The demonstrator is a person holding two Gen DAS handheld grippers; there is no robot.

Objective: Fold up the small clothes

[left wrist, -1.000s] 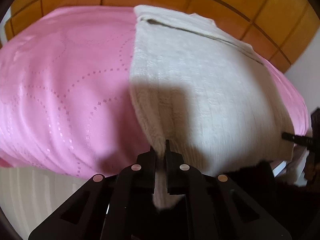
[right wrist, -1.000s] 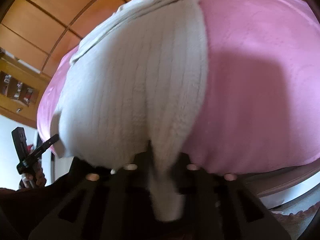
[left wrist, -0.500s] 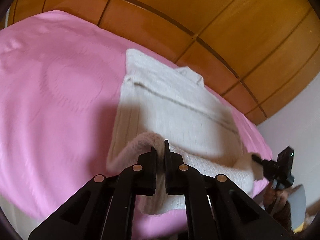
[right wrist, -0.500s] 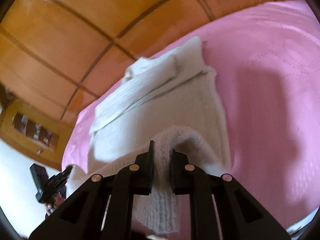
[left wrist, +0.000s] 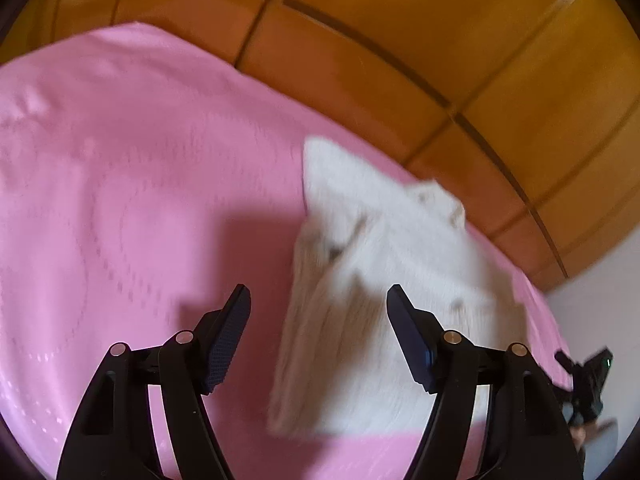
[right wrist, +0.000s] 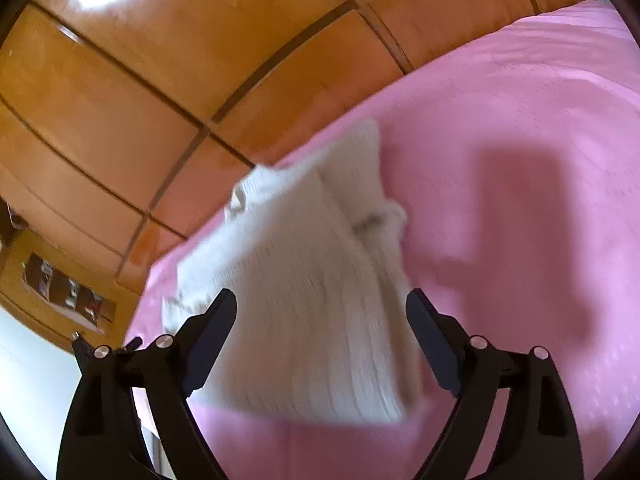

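Observation:
A cream knitted garment (left wrist: 384, 292) lies folded over on the pink bedspread (left wrist: 120, 200). My left gripper (left wrist: 318, 304) is open and empty, just above the garment's left edge. In the right wrist view the same garment (right wrist: 304, 308) lies on the bedspread (right wrist: 520, 160). My right gripper (right wrist: 320, 312) is open and empty above its near half. The other gripper (left wrist: 588, 376) shows at the far right of the left wrist view. Both views are blurred by motion.
A wooden panelled headboard (left wrist: 400, 40) runs behind the bed, also in the right wrist view (right wrist: 160, 80). A wooden shelf with small items (right wrist: 60, 292) stands at the left. A white wall (left wrist: 600, 308) is at the right.
Both grippers carried the garment's near hem up and over toward the headboard, then opened and let go. The garment now lies folded on itself.

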